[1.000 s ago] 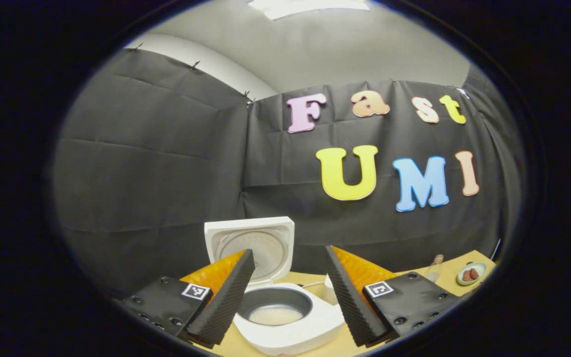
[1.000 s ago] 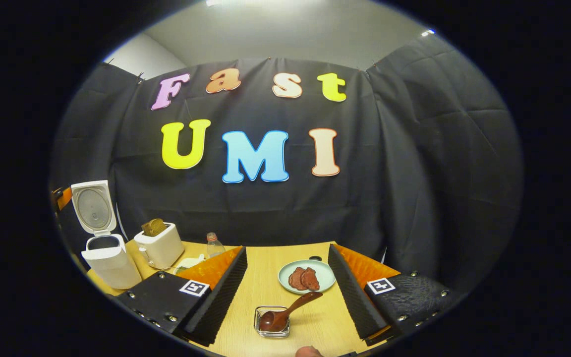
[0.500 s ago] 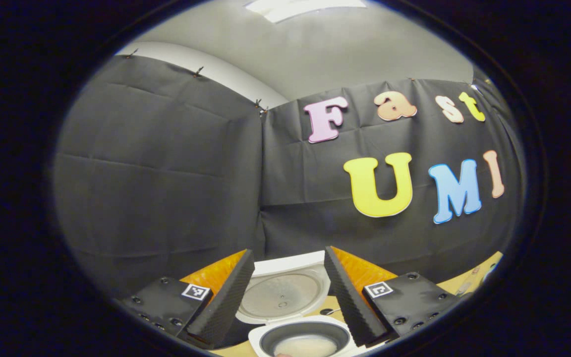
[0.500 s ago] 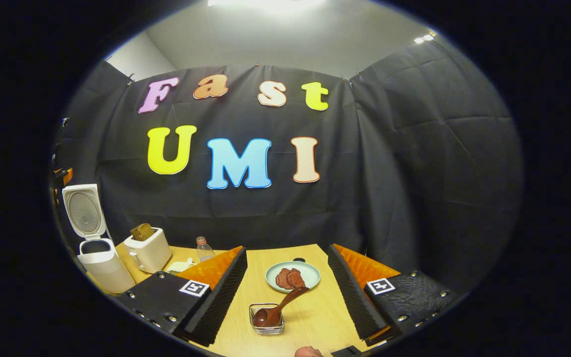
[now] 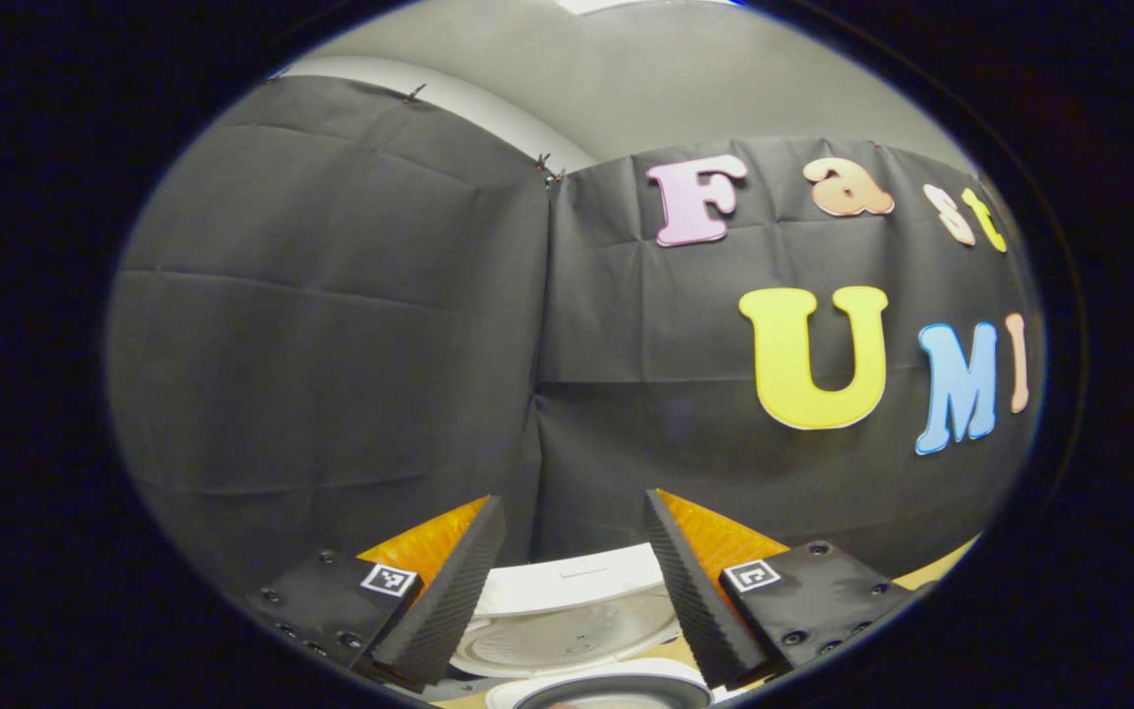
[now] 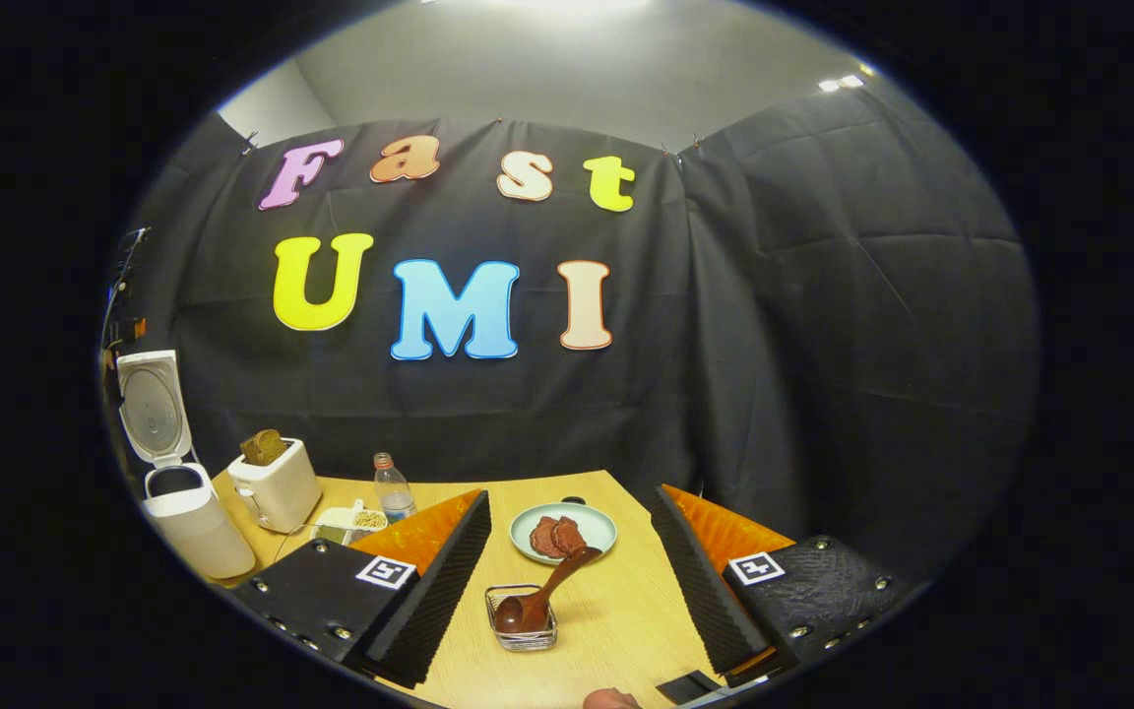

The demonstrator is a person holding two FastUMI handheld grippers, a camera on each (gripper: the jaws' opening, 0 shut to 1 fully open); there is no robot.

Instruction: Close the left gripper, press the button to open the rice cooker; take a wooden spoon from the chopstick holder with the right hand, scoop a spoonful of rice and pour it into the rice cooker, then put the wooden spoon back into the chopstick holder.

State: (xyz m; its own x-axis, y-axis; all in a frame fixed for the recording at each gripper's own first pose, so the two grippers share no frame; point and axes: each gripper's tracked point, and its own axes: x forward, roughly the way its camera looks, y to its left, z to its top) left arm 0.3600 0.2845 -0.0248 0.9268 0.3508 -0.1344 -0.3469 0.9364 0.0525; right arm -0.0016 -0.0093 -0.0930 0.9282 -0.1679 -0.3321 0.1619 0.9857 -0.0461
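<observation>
Black cloth (image 6: 823, 325) is draping the booth walls; a ceiling light (image 6: 577, 8) is glowing above the wooden table (image 6: 616, 611).

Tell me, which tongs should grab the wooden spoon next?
The right tongs. They are open and pointing straight at the wooden spoon leaning in its holder just ahead. The left tongs are open too, but face the rice cooker's raised lid.

White toaster (image 6: 277, 485) holding bread, clear bottle (image 6: 391, 488), plate (image 6: 598, 531) — meat slices
</observation>
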